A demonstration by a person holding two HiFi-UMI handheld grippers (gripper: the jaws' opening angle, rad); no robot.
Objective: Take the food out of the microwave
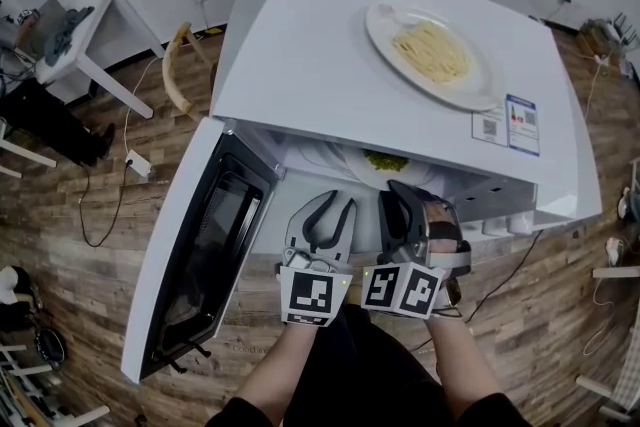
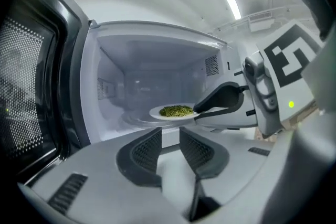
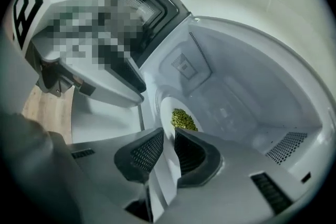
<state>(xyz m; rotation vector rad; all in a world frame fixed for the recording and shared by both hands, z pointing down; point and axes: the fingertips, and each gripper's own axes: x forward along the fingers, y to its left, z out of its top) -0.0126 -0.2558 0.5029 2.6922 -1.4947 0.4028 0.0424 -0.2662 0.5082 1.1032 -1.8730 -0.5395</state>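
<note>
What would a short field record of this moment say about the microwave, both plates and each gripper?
microwave: door swung open
plate of green food: inside the cavity, near the front
plate of noodles: on top of the microwave
right gripper: shut on the near rim of the plate of green food
left gripper: jaws apart, nothing between them, in front of the opening
task state: green food not yet out

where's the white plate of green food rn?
The white plate of green food sits inside the open white microwave, head-view centre, near rim pinched by the right gripper; the open left gripper is left of it.
</note>
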